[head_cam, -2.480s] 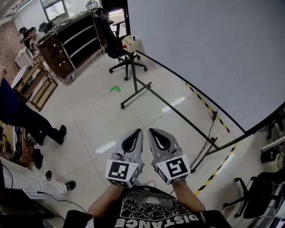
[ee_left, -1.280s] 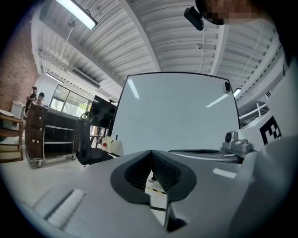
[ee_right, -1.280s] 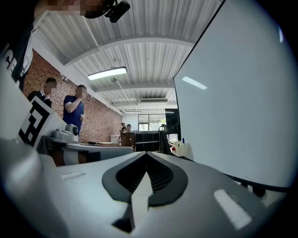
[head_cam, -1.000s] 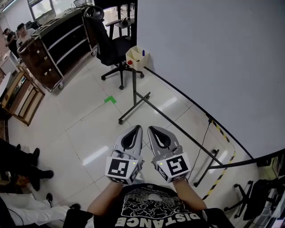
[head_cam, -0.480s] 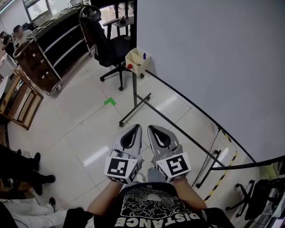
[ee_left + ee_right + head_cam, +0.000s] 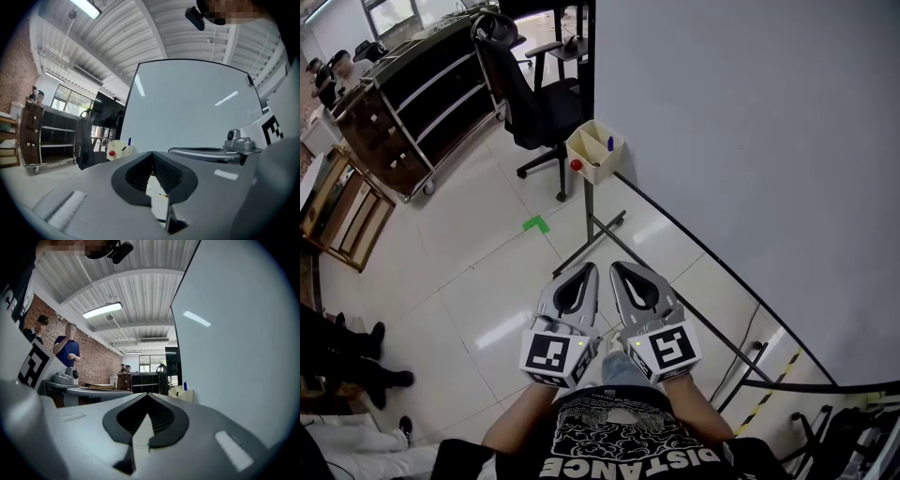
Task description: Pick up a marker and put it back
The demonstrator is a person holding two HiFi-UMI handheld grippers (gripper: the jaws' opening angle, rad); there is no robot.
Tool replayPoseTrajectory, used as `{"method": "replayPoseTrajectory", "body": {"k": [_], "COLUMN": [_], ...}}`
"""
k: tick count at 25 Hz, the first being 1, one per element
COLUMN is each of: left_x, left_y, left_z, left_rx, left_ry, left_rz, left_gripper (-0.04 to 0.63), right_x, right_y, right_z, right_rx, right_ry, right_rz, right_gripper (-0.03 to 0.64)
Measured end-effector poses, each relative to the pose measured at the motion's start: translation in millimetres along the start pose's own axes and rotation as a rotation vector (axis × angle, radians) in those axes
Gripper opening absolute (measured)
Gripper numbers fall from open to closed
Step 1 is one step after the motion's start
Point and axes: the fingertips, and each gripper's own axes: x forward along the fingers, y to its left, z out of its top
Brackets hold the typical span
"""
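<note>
A cream bin (image 6: 595, 150) hangs at the near end of the whiteboard (image 6: 750, 141) stand. A blue marker (image 6: 610, 144) stands in it and a red round thing (image 6: 577, 165) sits on its side. My left gripper (image 6: 588, 269) and right gripper (image 6: 619, 268) are held side by side, level, pointing toward the bin and well short of it. Both are shut with nothing between them. The left gripper view has the bin (image 6: 121, 149) and blue marker (image 6: 129, 140) ahead to the left of the left gripper (image 6: 152, 153). In the right gripper view the bin (image 6: 183, 393) lies just right of the right gripper (image 6: 147, 394).
A black office chair (image 6: 530, 94) stands behind the bin, with a dark shelving cart (image 6: 412, 94) further left. The stand's legs (image 6: 591, 234) spread over the tiled floor near a green tape mark (image 6: 536, 224). People's legs (image 6: 337, 356) show at the left edge.
The bin and the whiteboard stand have come closer and lower in the head view as I moved toward them. Both grippers stay shut, side by side.
</note>
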Motion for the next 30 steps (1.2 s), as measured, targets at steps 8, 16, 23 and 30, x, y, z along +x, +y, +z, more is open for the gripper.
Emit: {"method": "replayPoseTrajectory", "body": {"k": [8,16,23,30], "left_x": [74,123,137,149], "left_y": [19,45,59,77], "left_z": [4,17,17,10], "left_rx": [0.013,0.010,0.016,0.011], "left_ry": [0.009,0.006,-0.007,-0.001], "left_rz": [0.018,0.107,0.142,0.161], "left_gripper": [0.006,0.006,0.006,0.006], "right_x": [55,98,128,153], "right_y": [-56,-94,-105,-114], "right_z": [1,-5,-10,-20], "right_rx": [0.014,0.021,0.008,0.021], "right_ry": [0.009,0.021,0.035,0.060], "right_rz": [0.056,0.108,0.154,0.156], "right_gripper": [0.000,0.000,0.015,0.043]}}
